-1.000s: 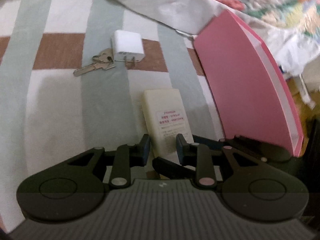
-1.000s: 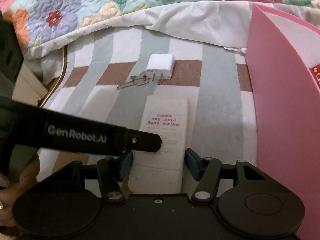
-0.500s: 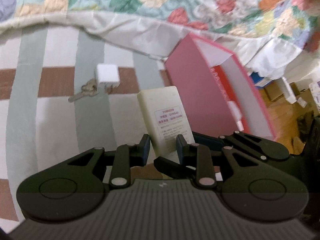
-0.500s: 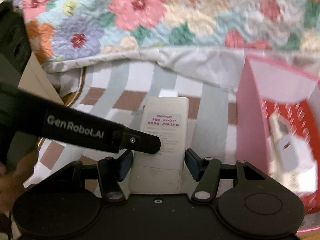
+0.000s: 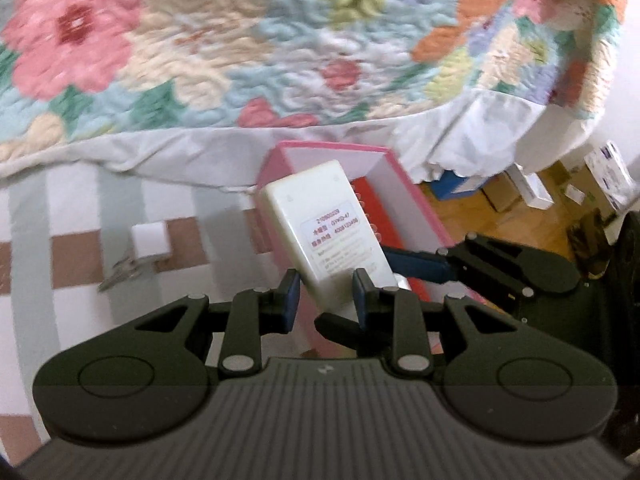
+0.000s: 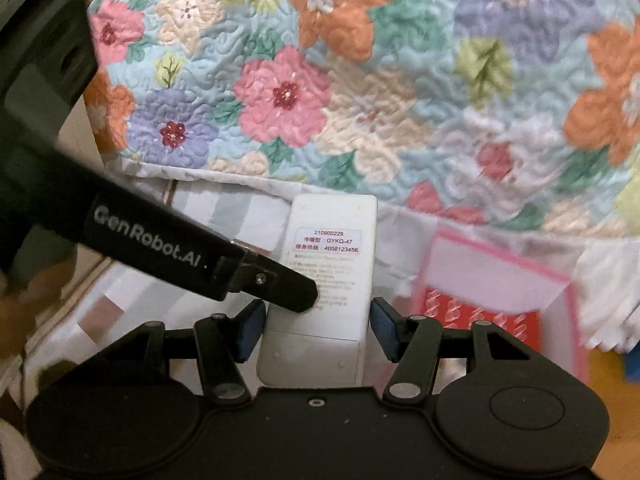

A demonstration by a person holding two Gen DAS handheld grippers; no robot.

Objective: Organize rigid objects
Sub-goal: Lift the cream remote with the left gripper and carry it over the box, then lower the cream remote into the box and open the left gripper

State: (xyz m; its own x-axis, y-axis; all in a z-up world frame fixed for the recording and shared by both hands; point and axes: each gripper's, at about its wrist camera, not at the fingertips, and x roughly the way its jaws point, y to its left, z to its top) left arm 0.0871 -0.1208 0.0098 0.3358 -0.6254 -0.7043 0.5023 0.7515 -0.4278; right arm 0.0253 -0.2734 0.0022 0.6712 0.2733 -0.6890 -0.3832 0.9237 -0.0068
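While both grippers [image 5: 326, 294] [image 6: 316, 330] clamp the cream rectangular plastic remote [image 6: 328, 276] aloft, lowering into the pink cardboard box [image 6: 560, 280] at lower right comes next.

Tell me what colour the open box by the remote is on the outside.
Pink outside; the box shows best in the left wrist view, behind the remote.

Cream remote [image 5: 326, 224] held aloft, label up
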